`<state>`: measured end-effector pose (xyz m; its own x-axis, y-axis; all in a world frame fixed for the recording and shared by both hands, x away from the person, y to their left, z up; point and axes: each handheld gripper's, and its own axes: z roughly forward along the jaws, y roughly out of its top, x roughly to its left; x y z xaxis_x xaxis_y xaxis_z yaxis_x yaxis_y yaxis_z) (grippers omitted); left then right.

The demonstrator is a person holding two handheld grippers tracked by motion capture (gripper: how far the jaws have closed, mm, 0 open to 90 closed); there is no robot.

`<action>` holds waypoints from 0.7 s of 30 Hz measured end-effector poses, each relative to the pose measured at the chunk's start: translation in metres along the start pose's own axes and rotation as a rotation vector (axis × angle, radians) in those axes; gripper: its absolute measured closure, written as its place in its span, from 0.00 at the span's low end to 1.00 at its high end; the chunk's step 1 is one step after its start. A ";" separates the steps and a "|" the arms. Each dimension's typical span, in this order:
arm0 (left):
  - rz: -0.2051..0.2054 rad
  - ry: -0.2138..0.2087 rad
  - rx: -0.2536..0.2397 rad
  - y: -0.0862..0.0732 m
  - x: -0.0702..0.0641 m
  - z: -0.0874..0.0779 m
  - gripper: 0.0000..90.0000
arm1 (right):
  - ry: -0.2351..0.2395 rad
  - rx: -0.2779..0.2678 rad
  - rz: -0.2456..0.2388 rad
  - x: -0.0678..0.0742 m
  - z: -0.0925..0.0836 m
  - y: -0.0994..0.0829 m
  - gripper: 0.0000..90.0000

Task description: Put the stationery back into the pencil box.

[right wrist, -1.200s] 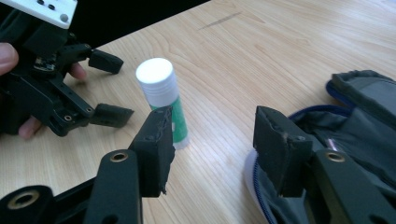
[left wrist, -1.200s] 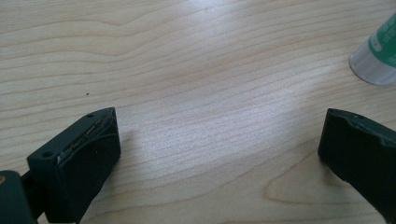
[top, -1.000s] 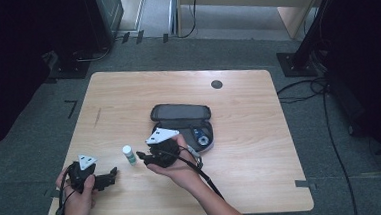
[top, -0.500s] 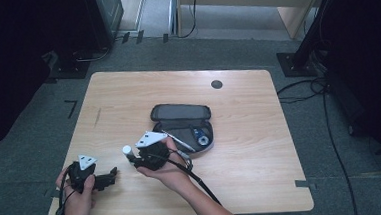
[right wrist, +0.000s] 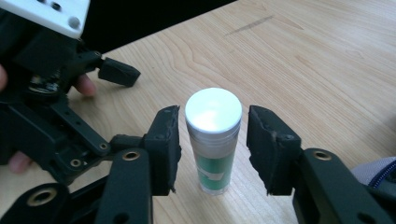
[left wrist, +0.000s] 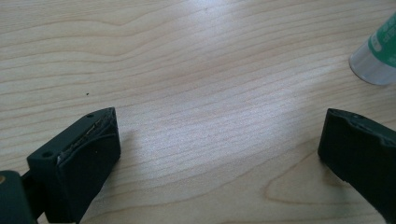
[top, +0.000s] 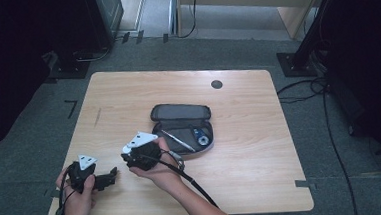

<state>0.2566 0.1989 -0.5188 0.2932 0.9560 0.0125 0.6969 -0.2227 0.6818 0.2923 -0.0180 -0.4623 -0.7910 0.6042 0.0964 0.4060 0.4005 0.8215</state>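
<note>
The right gripper (right wrist: 212, 140) has been closing its jaws around the small upright white-capped tube with a green label (right wrist: 214, 140) on the wooden table (top: 261, 148), not yet pressing it, while the left gripper (left wrist: 219, 154) rests open nearby.

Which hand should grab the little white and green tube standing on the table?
The right one, probably. The right gripper already has its jaws on both sides of the upright white-capped, green-labelled tube, with small gaps left. The left gripper has open jaws over bare wooden table, the tube off to one side.
</note>
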 end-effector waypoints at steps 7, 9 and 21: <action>0.000 0.000 0.000 0.000 0.000 0.000 0.00 | -0.037 -0.006 -0.001 -0.001 0.000 -0.001 0.73; 0.000 0.000 -0.001 0.000 0.000 0.000 0.00 | -0.035 -0.011 0.003 -0.001 -0.002 -0.001 0.73; 0.002 -0.001 0.002 0.000 0.000 0.000 0.00 | -0.032 -0.069 0.019 -0.012 -0.035 0.008 0.73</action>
<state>0.2565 0.1991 -0.5187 0.2953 0.9553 0.0134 0.6978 -0.2252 0.6799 0.2892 -0.0457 -0.4373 -0.7680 0.6333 0.0951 0.3873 0.3411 0.8565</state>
